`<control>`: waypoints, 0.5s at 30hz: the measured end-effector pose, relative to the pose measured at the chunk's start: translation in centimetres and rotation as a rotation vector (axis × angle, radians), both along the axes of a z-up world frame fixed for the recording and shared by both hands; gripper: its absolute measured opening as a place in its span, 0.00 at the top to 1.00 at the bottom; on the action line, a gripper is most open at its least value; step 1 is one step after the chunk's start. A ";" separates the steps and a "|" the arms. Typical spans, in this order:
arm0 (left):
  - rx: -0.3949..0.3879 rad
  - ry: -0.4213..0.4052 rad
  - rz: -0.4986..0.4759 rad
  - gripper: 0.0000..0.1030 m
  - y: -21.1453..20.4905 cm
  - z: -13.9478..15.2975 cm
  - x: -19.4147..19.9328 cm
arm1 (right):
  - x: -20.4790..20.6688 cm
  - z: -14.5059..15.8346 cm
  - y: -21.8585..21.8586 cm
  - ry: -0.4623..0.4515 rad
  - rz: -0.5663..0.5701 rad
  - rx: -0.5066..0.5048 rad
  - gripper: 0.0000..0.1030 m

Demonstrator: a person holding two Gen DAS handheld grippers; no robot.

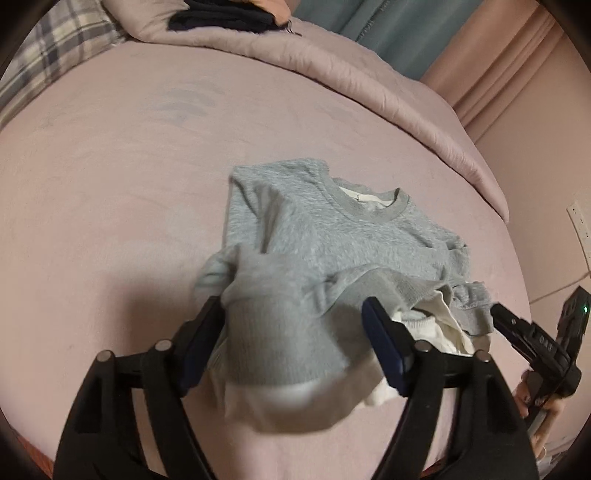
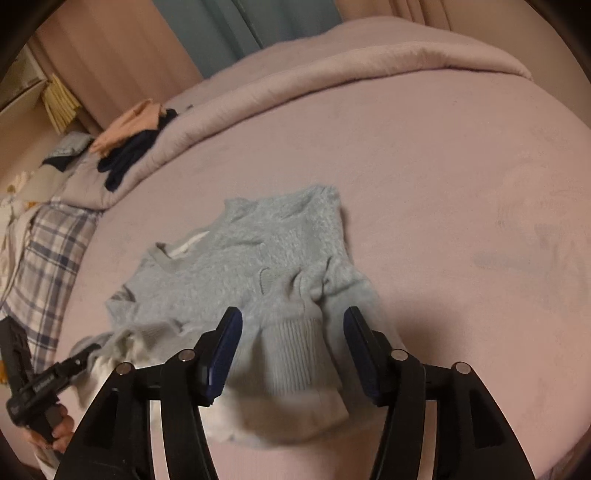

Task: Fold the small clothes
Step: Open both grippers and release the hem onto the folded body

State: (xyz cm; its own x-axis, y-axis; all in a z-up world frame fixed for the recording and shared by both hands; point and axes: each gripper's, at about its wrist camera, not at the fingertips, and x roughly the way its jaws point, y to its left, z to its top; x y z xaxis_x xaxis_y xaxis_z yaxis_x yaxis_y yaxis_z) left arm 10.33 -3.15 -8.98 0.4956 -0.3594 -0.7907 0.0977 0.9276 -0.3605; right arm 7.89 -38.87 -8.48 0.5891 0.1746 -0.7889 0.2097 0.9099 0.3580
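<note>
Lying on the pink bed (image 1: 110, 184), the grey sweater (image 1: 314, 236) has its bottom hem between the spread jaws of the left gripper (image 1: 295, 321) and right gripper (image 2: 291, 325), so the hem may slip out and bunch up.

The near hem of the grey sweatshirt (image 1: 295, 251) blurs into a pale smear between the left gripper (image 1: 295, 332) fingers, so whether those fingers pinch cloth cannot be told — likewise at the right gripper (image 2: 291, 343), where the ribbed cuff dissolves toward the lower frame. The dark clothes (image 1: 221, 14) at the upper edge are cut off by the frame. The plaid pillow (image 1: 55, 55) runs out of the upper left corner.
</note>
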 end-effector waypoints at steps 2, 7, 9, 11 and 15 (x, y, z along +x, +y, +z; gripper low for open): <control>0.006 -0.003 0.005 0.24 0.1 0.0 -0.7 | -0.9 -0.1 0.3 0.010 0.007 -0.014 0.43; -0.009 0.042 0.009 0.26 0.2 -1.3 -1.5 | -2.0 -0.9 1.4 0.029 0.034 -0.028 0.43; -0.027 0.049 0.023 0.26 0.4 -1.7 -1.8 | -2.1 -1.3 1.9 0.037 0.044 -0.023 0.43; -0.036 0.068 0.031 0.27 0.5 -2.0 -2.0 | -2.1 -1.6 2.2 0.041 0.042 -0.023 0.43; -0.071 0.089 0.035 0.29 0.7 -2.4 -2.6 | -2.2 -2.0 2.5 0.041 0.049 -0.025 0.53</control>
